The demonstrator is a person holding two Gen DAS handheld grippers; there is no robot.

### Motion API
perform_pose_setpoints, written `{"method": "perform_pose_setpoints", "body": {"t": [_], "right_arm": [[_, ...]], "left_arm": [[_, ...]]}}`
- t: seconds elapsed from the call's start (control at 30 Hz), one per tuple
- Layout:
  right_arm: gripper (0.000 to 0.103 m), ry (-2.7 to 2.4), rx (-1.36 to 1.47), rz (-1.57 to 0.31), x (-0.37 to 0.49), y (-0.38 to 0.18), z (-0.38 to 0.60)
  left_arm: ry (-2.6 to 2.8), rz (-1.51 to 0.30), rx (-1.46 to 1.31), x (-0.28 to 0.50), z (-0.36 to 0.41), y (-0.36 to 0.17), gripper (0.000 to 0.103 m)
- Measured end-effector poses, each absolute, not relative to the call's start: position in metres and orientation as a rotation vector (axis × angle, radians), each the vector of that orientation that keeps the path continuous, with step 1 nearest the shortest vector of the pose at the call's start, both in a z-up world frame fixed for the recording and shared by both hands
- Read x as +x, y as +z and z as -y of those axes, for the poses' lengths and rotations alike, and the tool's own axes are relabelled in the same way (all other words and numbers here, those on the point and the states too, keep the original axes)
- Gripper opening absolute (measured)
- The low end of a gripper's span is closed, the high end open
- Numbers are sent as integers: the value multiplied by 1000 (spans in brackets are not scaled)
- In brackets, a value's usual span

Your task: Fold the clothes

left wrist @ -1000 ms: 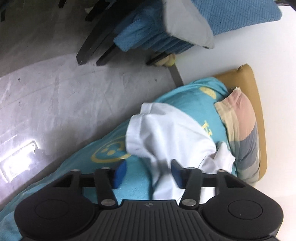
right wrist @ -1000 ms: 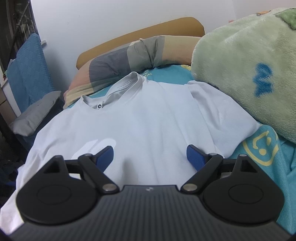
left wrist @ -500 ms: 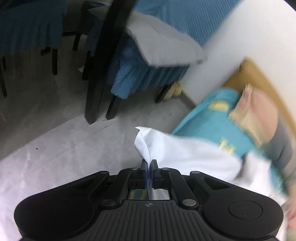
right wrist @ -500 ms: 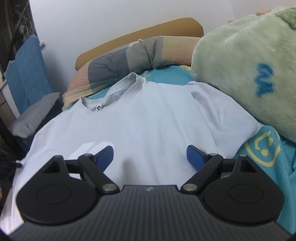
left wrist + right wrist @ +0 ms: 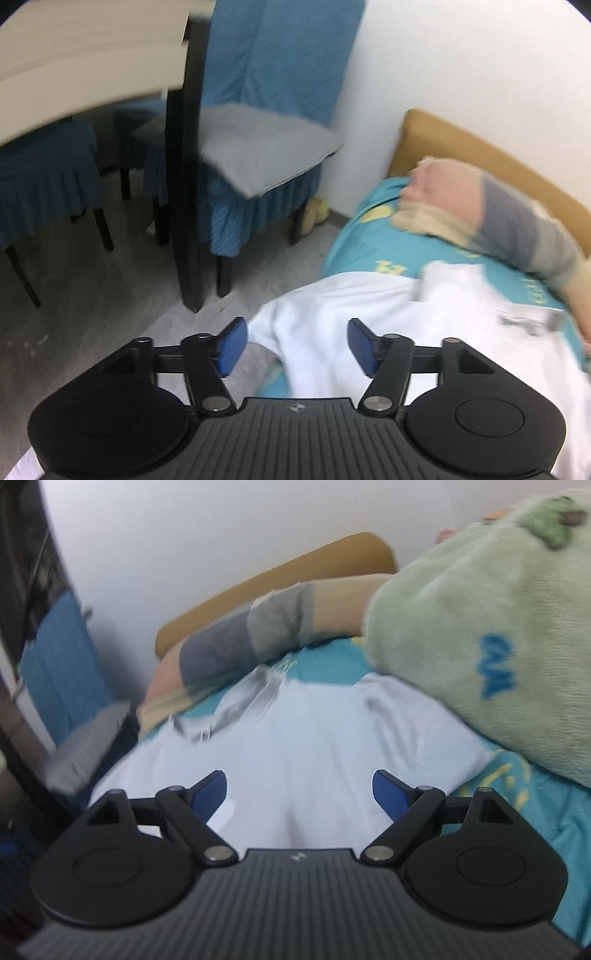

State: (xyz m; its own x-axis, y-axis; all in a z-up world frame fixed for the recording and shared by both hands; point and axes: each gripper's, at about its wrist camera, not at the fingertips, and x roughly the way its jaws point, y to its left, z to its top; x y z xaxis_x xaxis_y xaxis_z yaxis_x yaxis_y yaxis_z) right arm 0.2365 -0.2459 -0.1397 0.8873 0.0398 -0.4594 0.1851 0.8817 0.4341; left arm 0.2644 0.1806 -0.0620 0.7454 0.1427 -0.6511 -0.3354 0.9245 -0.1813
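White cotton T-shirt point(image 5: 306, 738), flat on teal bedsheet point(image 5: 373, 221); left tongs point(image 5: 293, 345) opening (nothing clamped); right tongs point(image 5: 299, 794) apart, lower centre.

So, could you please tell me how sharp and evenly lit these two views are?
Left wrist view: motion-smeared table edge and pillow; white shirt blown out. Right wrist view: shirt collar streaked, green blanket soft; both bowed by the fisheye lens.
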Motion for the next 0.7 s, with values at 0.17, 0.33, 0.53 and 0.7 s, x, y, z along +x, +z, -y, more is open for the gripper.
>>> {"method": "perform_pose_setpoints", "body": {"t": [0.17, 0.33, 0.53, 0.7], "right_arm": [[89, -133, 785, -480, 216, -143, 302], [89, -153, 1031, -532, 212, -173, 336], [89, -59, 1105, -486, 238, -206, 342], [78, -1, 1099, -384, 271, -221, 355]], "left_arm": [[172, -673, -272, 207, -126, -28, 80], [86, -659, -117, 161, -67, -17, 87], [16, -664, -143, 141, -45, -20, 90], [19, -669, -147, 153, -49, -31, 90]]}}
